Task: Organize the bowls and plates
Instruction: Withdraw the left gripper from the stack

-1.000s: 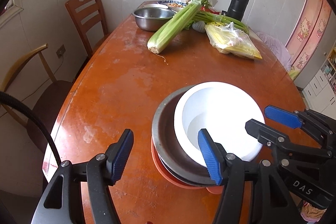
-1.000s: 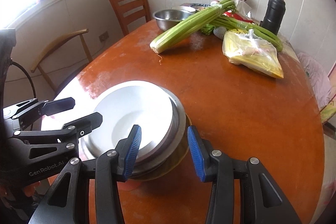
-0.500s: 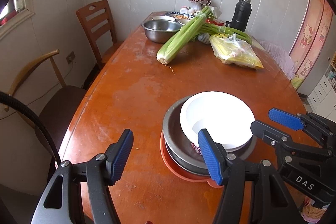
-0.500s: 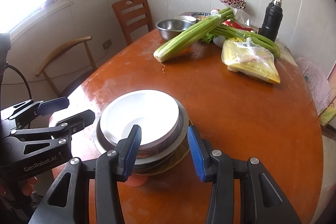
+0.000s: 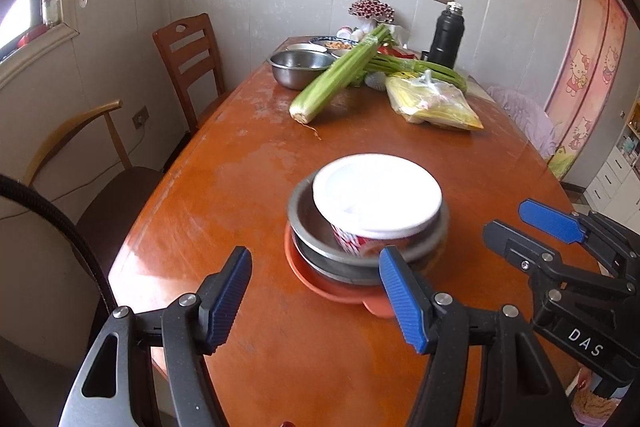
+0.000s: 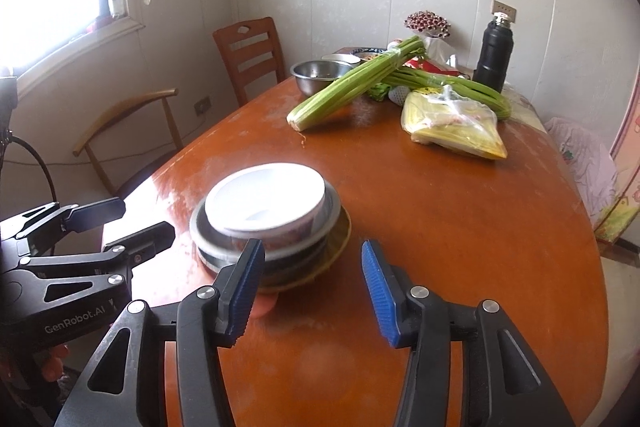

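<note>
A stack stands near the table's front end: a white bowl (image 5: 376,193) with a red pattern sits in a steel bowl (image 5: 316,239), on an orange plate (image 5: 320,279). In the right wrist view the white bowl (image 6: 266,197) tops the steel bowl (image 6: 208,239) and a yellowish plate (image 6: 338,239). My left gripper (image 5: 316,297) is open and empty, just short of the stack. My right gripper (image 6: 312,287) is open and empty, in front of the stack; it also shows in the left wrist view (image 5: 532,227).
At the table's far end lie a celery bunch (image 5: 336,79), a steel bowl (image 5: 300,67), a yellow plastic bag (image 5: 432,103), a black flask (image 5: 446,39) and small dishes. Two chairs (image 5: 188,63) stand along the left side. The left gripper shows at the left in the right wrist view (image 6: 120,223).
Both grippers have pulled back and up from the stack, which now looks smaller and farther. Both stay open. The stack has not moved.
</note>
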A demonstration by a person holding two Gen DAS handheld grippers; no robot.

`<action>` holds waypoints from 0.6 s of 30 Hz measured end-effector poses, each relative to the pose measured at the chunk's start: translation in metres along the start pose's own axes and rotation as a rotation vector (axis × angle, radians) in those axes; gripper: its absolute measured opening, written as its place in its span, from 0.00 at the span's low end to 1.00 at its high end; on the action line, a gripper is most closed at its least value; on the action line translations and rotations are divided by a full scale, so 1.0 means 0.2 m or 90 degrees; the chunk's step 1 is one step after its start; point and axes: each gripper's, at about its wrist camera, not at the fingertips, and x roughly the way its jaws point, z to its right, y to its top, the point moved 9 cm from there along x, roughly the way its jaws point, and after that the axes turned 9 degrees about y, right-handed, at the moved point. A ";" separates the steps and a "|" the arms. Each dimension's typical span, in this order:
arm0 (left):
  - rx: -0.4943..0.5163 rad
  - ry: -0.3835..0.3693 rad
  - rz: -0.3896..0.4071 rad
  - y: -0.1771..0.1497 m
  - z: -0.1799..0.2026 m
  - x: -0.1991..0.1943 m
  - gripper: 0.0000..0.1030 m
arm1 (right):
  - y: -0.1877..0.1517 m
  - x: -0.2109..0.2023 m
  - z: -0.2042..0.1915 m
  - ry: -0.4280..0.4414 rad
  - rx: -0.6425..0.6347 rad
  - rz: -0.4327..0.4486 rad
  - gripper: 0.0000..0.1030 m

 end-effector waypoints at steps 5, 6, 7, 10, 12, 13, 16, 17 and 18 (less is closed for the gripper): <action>0.002 0.008 -0.008 -0.15 0.04 -0.02 0.64 | -0.15 -0.07 0.00 -0.001 -0.001 -0.003 0.52; 0.003 0.014 -0.007 -0.17 0.04 -0.03 0.64 | -0.18 -0.08 0.00 -0.001 0.000 -0.004 0.52; 0.004 0.018 -0.006 -0.20 0.04 -0.03 0.64 | -0.21 -0.08 0.00 -0.001 0.002 -0.004 0.52; 0.005 0.017 -0.005 -0.26 0.06 -0.04 0.64 | -0.29 -0.09 0.02 -0.005 0.006 -0.010 0.52; 0.006 0.014 -0.007 -0.29 0.07 -0.05 0.64 | -0.33 -0.09 0.03 -0.012 0.010 -0.012 0.52; 0.009 0.013 -0.007 -0.31 0.08 -0.05 0.64 | -0.35 -0.09 0.03 -0.012 0.014 -0.013 0.52; 0.018 0.010 -0.011 -0.34 0.11 -0.05 0.64 | -0.39 -0.09 0.03 -0.011 0.019 -0.019 0.52; 0.024 0.007 -0.012 -0.35 0.12 -0.05 0.64 | -0.40 -0.09 0.04 -0.013 0.019 -0.019 0.52; 0.026 0.006 -0.014 -0.36 0.13 -0.05 0.64 | -0.41 -0.09 0.03 -0.013 0.018 -0.018 0.52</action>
